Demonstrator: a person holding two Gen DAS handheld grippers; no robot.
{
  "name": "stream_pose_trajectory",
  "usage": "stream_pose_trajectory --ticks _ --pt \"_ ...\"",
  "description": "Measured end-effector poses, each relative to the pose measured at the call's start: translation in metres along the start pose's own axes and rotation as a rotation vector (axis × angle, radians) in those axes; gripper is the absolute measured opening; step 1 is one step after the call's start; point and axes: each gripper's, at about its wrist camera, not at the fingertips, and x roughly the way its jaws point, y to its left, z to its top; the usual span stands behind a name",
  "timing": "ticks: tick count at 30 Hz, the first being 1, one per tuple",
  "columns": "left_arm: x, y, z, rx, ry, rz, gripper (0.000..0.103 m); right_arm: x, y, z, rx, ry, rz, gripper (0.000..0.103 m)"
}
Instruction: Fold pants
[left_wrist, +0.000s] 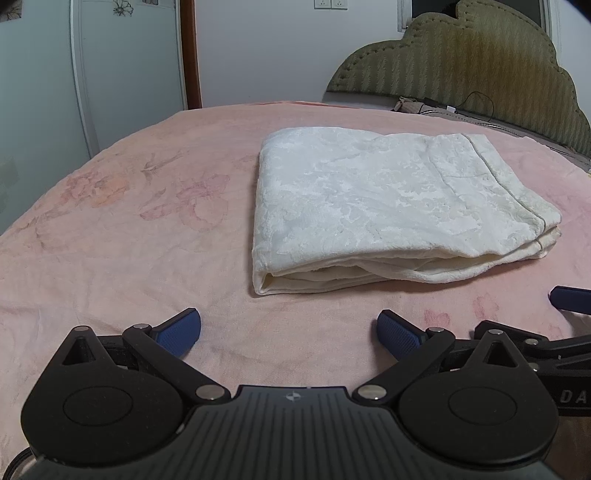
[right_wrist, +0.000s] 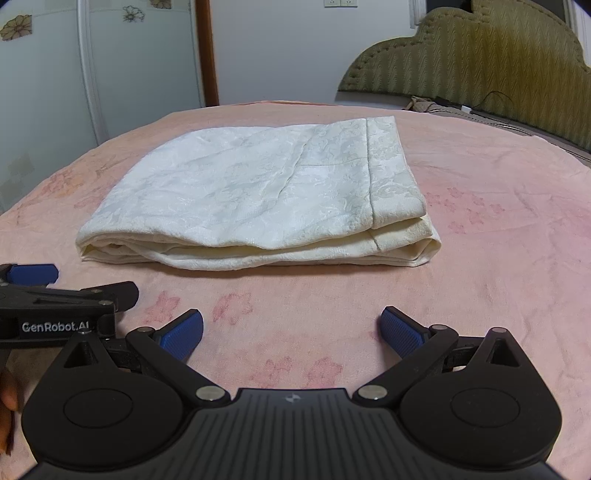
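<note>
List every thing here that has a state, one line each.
pants: folded into a flat stack, lying on the blanket, ungripped
left gripper: open, empty, short of the pants
right gripper: open, empty, short of the pants
pink blanket: spread flat over the bed

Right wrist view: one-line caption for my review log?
Folded white pants lie on the pink bedspread, both open grippers, right and left, clear of them.
</note>
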Motion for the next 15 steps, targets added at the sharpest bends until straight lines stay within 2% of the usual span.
stream_pose_trajectory --ticks 2,5,12,15 --pt "-0.003 0.001 0.0 -0.002 -0.009 0.006 0.103 -0.004 -0.007 -0.001 0.027 -0.013 -0.009 0.103" --pt "-0.003 -0.001 0.002 -0.003 -0.01 0.004 0.103 -0.003 -0.018 -0.001 0.075 0.002 -0.076 0.103" --pt "0.004 -0.011 0.003 0.027 -0.004 0.005 0.103 0.002 -0.016 -0.001 0.048 0.002 -0.091 0.103" --pt "0.005 -0.006 0.003 -0.01 0.004 -0.02 0.103 0.003 -0.016 -0.001 0.045 0.002 -0.093 0.103"
